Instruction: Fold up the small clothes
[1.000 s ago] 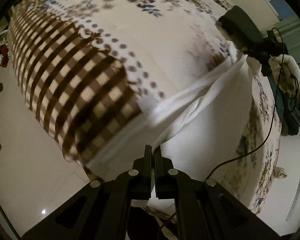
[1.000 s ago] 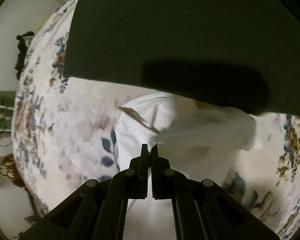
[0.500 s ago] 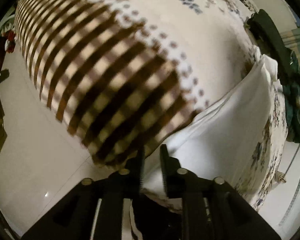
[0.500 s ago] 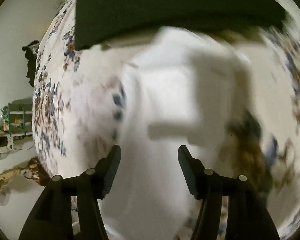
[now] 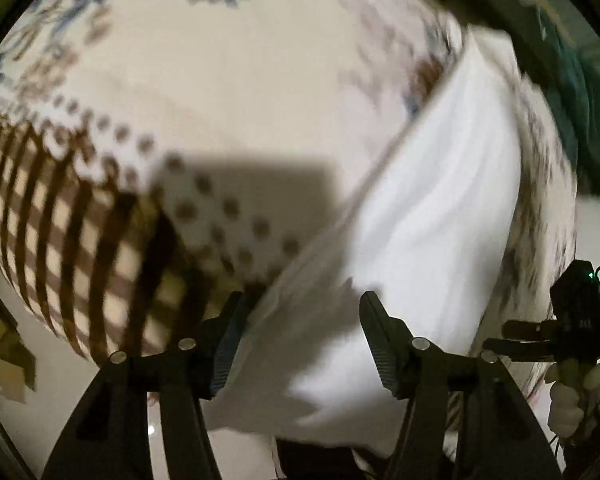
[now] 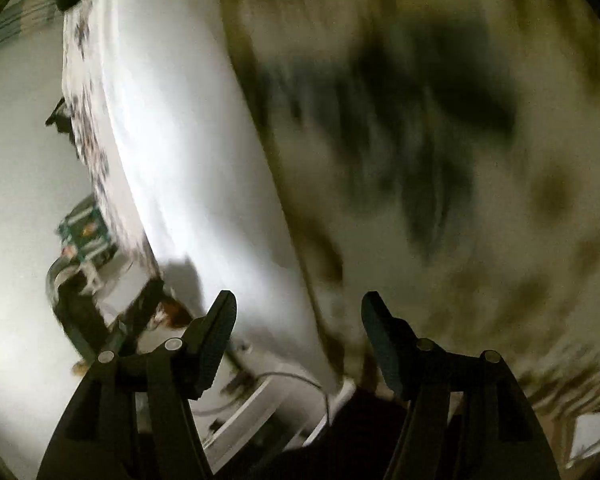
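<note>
The left gripper (image 5: 300,320) is seen with its jaws parted and still opening; the white garment (image 5: 440,208) lies beneath and between the two black fingers, but neither ribbed pad is pressed on it, and nothing is held. The right gripper (image 6: 298,320) is likewise spread, its jaws opening, with the garment's (image 6: 188,140) long edge passing below the gap; no contact by the pads is shown. The garment is found laid on the bedspread (image 5: 228,88) as a long, smooth white band of thin cloth, with soft lengthwise creases and a seamed edge along its left side in the left wrist view. The bedspread is a cream fabric printed with blue and brown flowers, bordered by a row of brown dots and a brown checked panel (image 5: 72,248) that hangs over the bed's side. A square shadow is cast on the cloth above the left gripper. A dark green folded item (image 5: 572,92) is noted at the far end of the garment. In the left wrist view the right gripper's black body (image 5: 568,320) is seen low at the right, held by a pale gloved hand (image 5: 576,396). Both views are blurred, the right wrist view heavily, so finer texture cannot be told there. A pale glossy floor (image 5: 40,432) is visible below the bed.
</note>
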Demonstrator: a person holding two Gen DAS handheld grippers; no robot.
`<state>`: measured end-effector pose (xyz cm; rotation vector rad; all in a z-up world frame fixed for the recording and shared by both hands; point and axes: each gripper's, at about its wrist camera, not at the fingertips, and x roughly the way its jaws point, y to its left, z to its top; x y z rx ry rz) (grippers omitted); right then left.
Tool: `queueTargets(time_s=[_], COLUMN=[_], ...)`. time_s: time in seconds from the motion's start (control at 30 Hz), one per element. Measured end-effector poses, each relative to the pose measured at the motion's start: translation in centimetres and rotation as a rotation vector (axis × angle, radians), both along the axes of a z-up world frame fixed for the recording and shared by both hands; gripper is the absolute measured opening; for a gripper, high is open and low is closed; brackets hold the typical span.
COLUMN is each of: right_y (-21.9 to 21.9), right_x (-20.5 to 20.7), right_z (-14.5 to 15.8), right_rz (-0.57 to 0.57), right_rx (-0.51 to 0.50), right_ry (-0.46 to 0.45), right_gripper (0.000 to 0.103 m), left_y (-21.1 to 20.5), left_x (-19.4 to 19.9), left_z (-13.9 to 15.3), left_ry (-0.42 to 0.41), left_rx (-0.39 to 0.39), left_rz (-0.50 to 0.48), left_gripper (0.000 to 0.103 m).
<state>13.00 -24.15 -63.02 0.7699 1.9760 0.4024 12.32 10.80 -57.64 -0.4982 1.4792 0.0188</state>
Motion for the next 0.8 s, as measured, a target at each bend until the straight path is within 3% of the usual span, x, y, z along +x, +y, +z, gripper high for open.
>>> queueTargets(time_s=[0.13,0.33,0.37,0.4,0.43,0.6,0.8], right_y=[1.0,3.4,3.9,4.3,4.6,4.1,2.7], right_x=[-5.2,-9.1,-9.4,-9.9,-10.4,-13.8,-17.7], right_z=[-2.2,-3.4,-3.3,-3.2,-3.3,-1.5,0.2], right_rz=[-0.016,-0.080,-0.096,-0.107,-0.118,-0.253,-0.246], right_rx=[0.030,0.072,0.070,0.058,0.030,-0.063,-0.119], right_ry=[0.050,0.024,0.007,-0.007,-0.009,-0.025,-0.005], right_gripper=[0.067,0.066,0.055,0.016,0.004,0.003,0.003], left_y=[-0.5,-1.4,-1.4,-1.5,-1.4,-0.2,-0.3], left_x=[-1.6,-1.6,-1.7,-1.9,-2.2,-3.6,-5.8], left_z=[-2.0,-3.1,-3.1,-3.0,-3.1,-1.5,-0.9], left_ry=[0.041,-0.014,-0.037,-0.049,-0.053,-0.107,-0.070], left_rx=[-0.031,-0.056,-0.064,-0.057,-0.068,-0.152,-0.217], left_rz=[-0.090,-0.201,-0.218,-0.235,-0.252,-0.239,-0.292], left_gripper=[0.056,0.053,0.045,0.018,0.007,0.004,0.004])
